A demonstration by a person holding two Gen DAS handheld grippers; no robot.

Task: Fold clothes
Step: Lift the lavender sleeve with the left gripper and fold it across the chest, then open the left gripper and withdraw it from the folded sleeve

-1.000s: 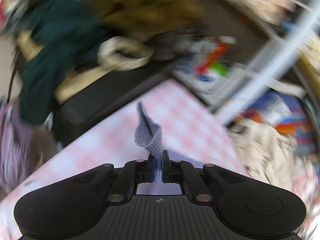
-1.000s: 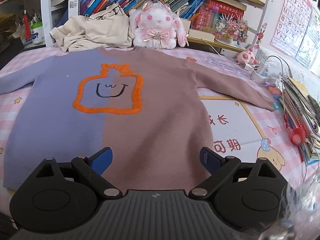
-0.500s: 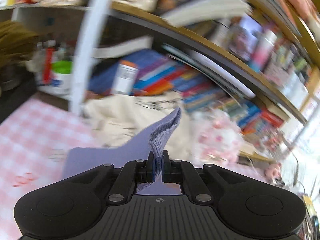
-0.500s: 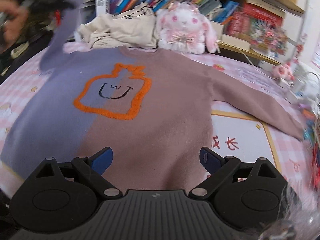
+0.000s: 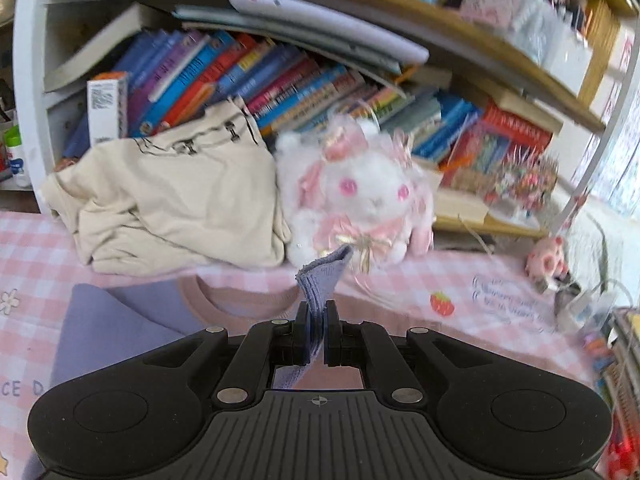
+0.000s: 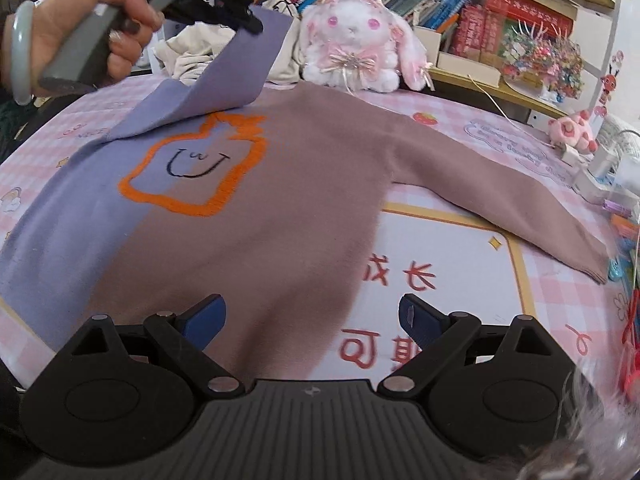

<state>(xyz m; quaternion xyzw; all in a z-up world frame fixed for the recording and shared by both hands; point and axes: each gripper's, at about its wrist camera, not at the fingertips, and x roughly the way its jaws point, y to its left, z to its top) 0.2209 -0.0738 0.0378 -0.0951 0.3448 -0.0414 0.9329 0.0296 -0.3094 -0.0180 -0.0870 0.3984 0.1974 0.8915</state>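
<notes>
Nearest in the right wrist view, the right claw hangs with its blue-padded fingers spread wide and nothing between them, low over the hem end of the sweater. The sweater lies flat, front up, on the pink checked worktop: lilac on one half, dusty brown on the other, with an orange outlined smiley shape across the chest. Its brown sleeve stretches out flat toward the worktop's edge, ending near a clutter of small items. Farther off, the lilac sleeve is raised off the worktop and drawn over the chest; the left claw, gripped by a hand wearing a pale bangle, is pressed together on the ribbed cuff, which sticks up between the fingers. Behind the collar sit a crumpled cream garment and a white-and-pink plush rabbit, touching each other, with a bookshelf at the back.
</notes>
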